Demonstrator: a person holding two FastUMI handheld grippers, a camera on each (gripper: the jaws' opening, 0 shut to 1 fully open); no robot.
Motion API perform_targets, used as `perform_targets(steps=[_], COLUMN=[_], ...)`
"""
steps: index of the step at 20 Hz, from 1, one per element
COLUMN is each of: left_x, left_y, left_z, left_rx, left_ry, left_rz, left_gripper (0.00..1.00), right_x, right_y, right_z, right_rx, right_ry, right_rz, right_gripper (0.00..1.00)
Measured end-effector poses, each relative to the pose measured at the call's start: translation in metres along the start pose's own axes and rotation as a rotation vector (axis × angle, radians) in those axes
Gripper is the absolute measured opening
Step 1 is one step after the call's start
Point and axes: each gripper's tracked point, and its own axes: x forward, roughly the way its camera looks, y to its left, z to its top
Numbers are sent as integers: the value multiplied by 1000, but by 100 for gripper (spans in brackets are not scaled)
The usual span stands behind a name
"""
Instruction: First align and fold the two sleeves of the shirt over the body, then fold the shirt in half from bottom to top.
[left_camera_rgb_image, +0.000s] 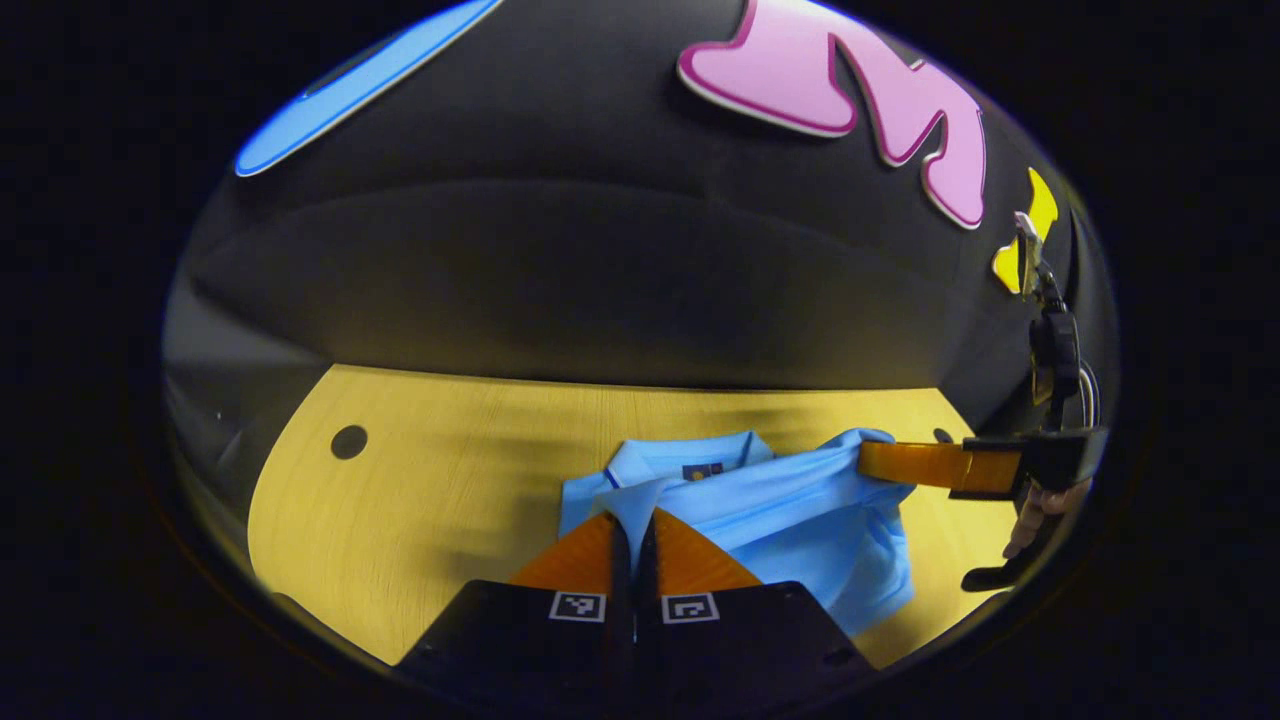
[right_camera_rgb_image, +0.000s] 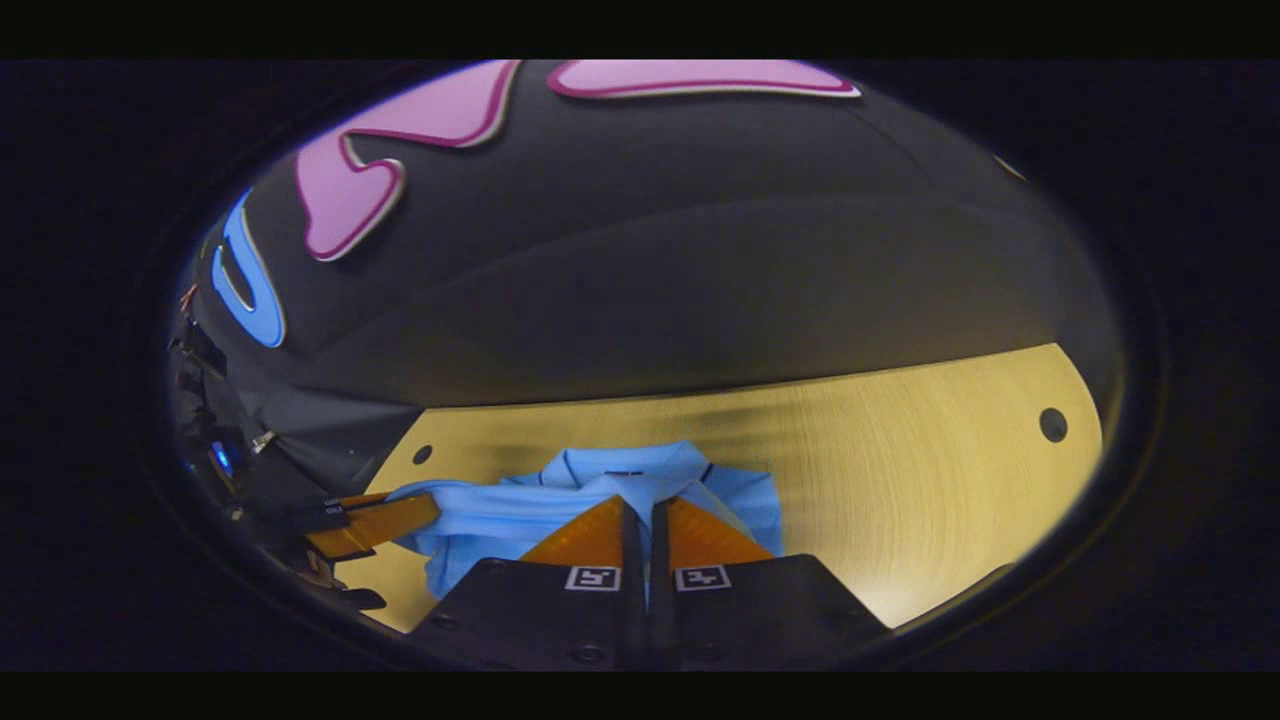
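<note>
A light blue polo shirt (left_camera_rgb_image: 800, 520) lies on the yellow wooden table (left_camera_rgb_image: 430, 500), its collar (left_camera_rgb_image: 680, 458) toward the far wall. In the left gripper view my left gripper (left_camera_rgb_image: 633, 515) is shut on an edge of the shirt's fabric just in front of the collar. To its right, my right gripper (left_camera_rgb_image: 866, 462) pinches the same raised edge, which stretches between the two. In the right gripper view the right gripper (right_camera_rgb_image: 637, 503) is shut on the shirt (right_camera_rgb_image: 500, 525) below the collar (right_camera_rgb_image: 620, 462), and the left gripper (right_camera_rgb_image: 432, 508) grips the fabric at the far left.
The table (right_camera_rgb_image: 900, 480) has round holes: one at the left (left_camera_rgb_image: 348, 441) in the left gripper view, one at the right (right_camera_rgb_image: 1052, 425) in the right gripper view. A hand (left_camera_rgb_image: 1040, 510) holds the right gripper. The black wall rises behind the table's far edge.
</note>
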Motion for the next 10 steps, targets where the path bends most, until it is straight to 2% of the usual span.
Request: perform_targets(steps=[1,2,3,4,5,7,8,10], left_x=[14,27,34,47,64,80,83,81], left_y=[1,4,4,6,10,23,31,50], left_z=[-1,0,0,3,4,11,12,3], left_rx=[9,8,-7,-32,-62,-70,-52,-18], left_ry=[-1,-5,-6,-10,-19,-52,-56,-40], left_rz=[-7,-15,-14,-19,-11,26,54,128], left_gripper=[6,6,6,6,7,13,15,42], right_x=[14,27,37,48,58,69,71,65], right_y=[-5,-10,-19,-27,-39,-58,-63,-69], right_z=[5,5,2,-1,-7,-15,-14,-10], right_rx=[14,26,43,60,77,86,83,62], right_ry=[-12,-12,-4,3,27,33,30,25], right_rz=[-5,-16,-28,-45,-83,-138,-151,-166], right_gripper=[0,10,0,0,10,3,13,14])
